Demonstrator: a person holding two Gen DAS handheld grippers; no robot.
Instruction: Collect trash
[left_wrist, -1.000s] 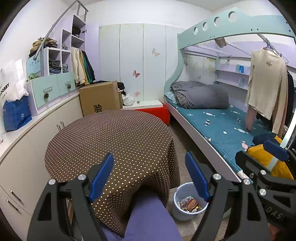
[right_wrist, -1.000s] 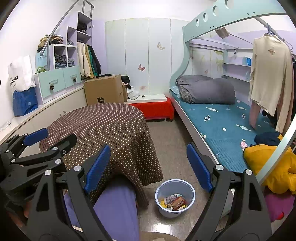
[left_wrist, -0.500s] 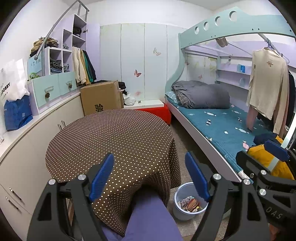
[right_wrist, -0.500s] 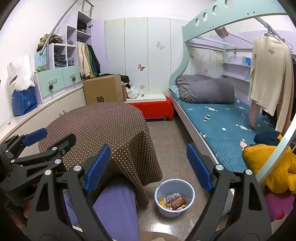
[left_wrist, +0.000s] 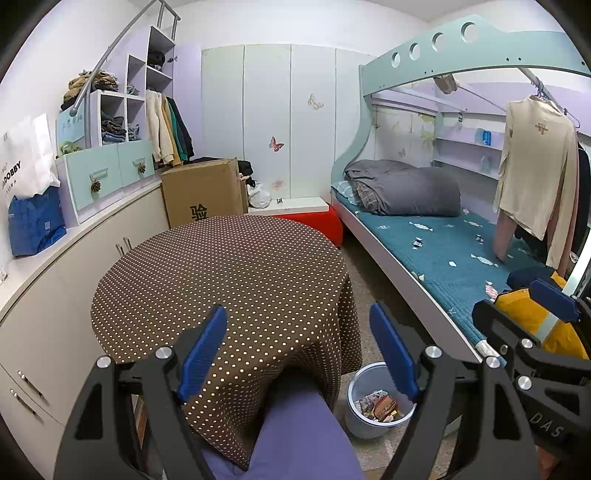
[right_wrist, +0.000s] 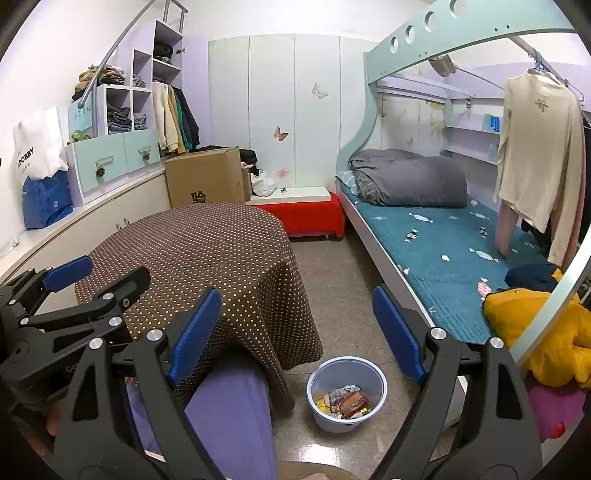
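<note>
The bin (right_wrist: 347, 391), holding wrappers (right_wrist: 345, 400), sits on the floor just below the right gripper (right_wrist: 295, 332), nearer than the left gripper (left_wrist: 299, 350); both stand wide open, empty.

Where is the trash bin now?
The trash bin stands on the floor, low in both views, between the draped table and the bed.

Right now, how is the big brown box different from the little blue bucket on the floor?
The cardboard box is brown, square-cornered and shut, so its inside is hidden; the bucket is pale blue, round and open, with wrappers showing inside. The box is much bigger and stands at the far end behind the dotted table; the bucket sits nearer, by the bed. Both stand upright.
</note>
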